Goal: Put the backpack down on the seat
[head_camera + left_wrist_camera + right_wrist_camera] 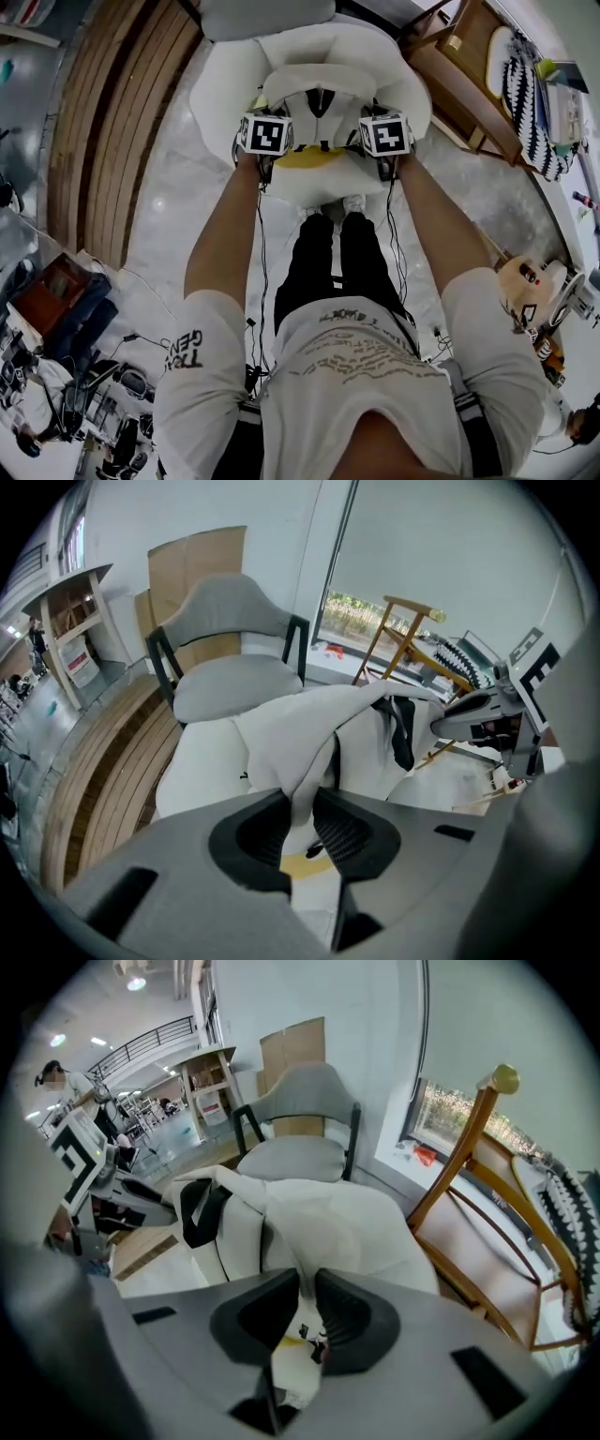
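Observation:
A white backpack [314,89] with a black strap and a yellow patch hangs between my two grippers, over the white padded seat [217,103]. My left gripper [265,161] pinches a fold of its white fabric on the left side. In the left gripper view the jaws [302,803] are closed on that fold, with the backpack [309,733] spreading ahead. My right gripper [384,161] holds the right side. In the right gripper view its jaws [307,1299] clamp the white fabric of the backpack [319,1222]. Whether the bag's bottom touches the seat is hidden.
A grey chair [234,658] stands just behind the white seat. A wooden chair [459,75] with a striped cushion is to the right, and a wooden slatted platform [112,122] lies to the left. Cables trail on the floor by the person's feet.

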The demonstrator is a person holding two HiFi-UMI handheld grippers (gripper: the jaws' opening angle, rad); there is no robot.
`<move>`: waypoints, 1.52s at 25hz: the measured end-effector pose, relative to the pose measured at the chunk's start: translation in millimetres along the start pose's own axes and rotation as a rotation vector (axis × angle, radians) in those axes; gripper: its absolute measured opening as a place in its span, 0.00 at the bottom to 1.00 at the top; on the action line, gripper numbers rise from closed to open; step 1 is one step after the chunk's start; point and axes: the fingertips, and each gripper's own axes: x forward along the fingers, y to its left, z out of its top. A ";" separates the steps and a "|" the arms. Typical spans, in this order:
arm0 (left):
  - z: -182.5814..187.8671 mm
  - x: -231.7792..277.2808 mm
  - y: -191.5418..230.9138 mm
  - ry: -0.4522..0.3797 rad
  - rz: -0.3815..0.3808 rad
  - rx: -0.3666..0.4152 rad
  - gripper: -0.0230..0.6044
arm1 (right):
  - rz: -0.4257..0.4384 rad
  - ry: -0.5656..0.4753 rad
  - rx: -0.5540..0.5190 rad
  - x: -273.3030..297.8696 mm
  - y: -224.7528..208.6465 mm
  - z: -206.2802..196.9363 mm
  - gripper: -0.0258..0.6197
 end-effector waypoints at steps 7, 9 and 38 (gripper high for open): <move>-24.1 -7.8 -13.2 -0.042 0.025 -0.031 0.32 | -0.030 -0.013 -0.078 0.6 1.3 -25.8 0.36; -22.7 -20.0 -16.5 -0.059 0.027 -0.017 0.31 | -0.059 -0.061 -0.102 -15.0 1.5 -20.9 0.36; 165.9 -429.0 -200.4 -0.890 0.068 0.163 0.07 | -0.073 -1.058 0.081 -463.7 44.2 116.6 0.08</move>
